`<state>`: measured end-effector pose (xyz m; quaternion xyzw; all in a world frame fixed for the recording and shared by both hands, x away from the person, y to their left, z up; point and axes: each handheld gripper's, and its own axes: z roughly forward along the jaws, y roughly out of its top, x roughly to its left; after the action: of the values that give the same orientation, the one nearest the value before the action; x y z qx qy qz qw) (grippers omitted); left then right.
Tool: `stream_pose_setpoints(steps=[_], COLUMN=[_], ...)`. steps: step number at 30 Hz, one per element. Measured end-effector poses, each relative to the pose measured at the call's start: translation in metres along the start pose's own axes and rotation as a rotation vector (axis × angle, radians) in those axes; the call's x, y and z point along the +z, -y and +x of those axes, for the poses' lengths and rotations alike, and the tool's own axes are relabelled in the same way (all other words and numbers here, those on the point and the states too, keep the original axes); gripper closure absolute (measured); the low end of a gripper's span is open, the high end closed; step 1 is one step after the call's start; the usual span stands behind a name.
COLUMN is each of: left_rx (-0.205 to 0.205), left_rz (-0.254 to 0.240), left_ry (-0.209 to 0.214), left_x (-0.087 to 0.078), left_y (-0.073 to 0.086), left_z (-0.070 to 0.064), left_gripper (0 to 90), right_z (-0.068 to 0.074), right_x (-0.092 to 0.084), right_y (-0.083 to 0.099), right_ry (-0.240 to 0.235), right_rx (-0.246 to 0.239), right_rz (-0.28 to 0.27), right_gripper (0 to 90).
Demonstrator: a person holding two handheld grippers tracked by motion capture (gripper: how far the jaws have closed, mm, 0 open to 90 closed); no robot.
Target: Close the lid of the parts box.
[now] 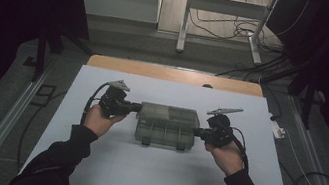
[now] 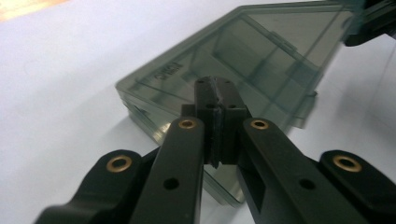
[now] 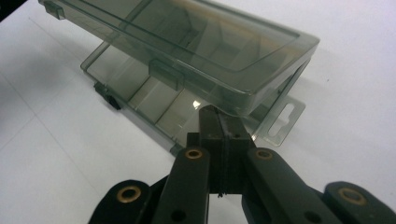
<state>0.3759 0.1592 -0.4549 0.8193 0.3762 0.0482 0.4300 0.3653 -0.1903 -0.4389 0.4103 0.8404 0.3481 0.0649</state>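
1. High view: a smoky, see-through compartment box (image 1: 166, 125) is sitting mid-table on the white sheet (image 1: 105, 163). The left gripper (image 1: 135, 107) is pressing in at the box's left end and the right gripper (image 1: 197, 133) at its right end, each carried by one of the person's hands — both coming up from the bottom edge in dark sleeves. Beyond the sheet, a strip of the wooden table (image 1: 175, 75) is showing.

2. Left gripper view: the left gripper (image 2: 215, 85) is pointing at the near corner of the box (image 2: 261, 51), its jaws pressed together with nothing between them, the tips lying against the box's edge where lid and base meet. At the top right, the other gripper is showing dark at the far end.

3. Right gripper view: the right gripper (image 3: 215, 112) is likewise squeezed together and gripping nothing, its tips sitting right under the lifted lid (image 3: 196, 42) — the lid is tilting up off the base (image 3: 154, 102), leaving the dividers visible through the gap. A hang tab (image 3: 283, 119) is sticking out of the base just beside the tips.
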Motion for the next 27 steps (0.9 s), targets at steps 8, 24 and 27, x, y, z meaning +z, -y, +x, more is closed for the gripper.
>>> stream_pose_setpoints(steps=[8, 24, 27], left_rx=[0.013, -0.003, -0.01], left_rz=[0.033, 0.109, 0.126], left_ry=[0.013, -0.008, -0.016], left_x=[0.002, 0.013, 0.016], left_y=[0.009, 0.027, 0.031], left_z=[-0.017, -0.029, -0.029], left_gripper=[88.8, 88.7, 88.8], right_z=[0.004, 0.008, 0.005], right_x=[0.004, 0.001, 0.008], right_y=[0.011, 0.014, 0.014], right_ry=[-0.008, -0.001, 0.013], right_rx=[-0.014, -0.038, -0.046], right_rz=[0.041, 0.007, 0.019], right_gripper=[88.7, 88.6, 88.6])
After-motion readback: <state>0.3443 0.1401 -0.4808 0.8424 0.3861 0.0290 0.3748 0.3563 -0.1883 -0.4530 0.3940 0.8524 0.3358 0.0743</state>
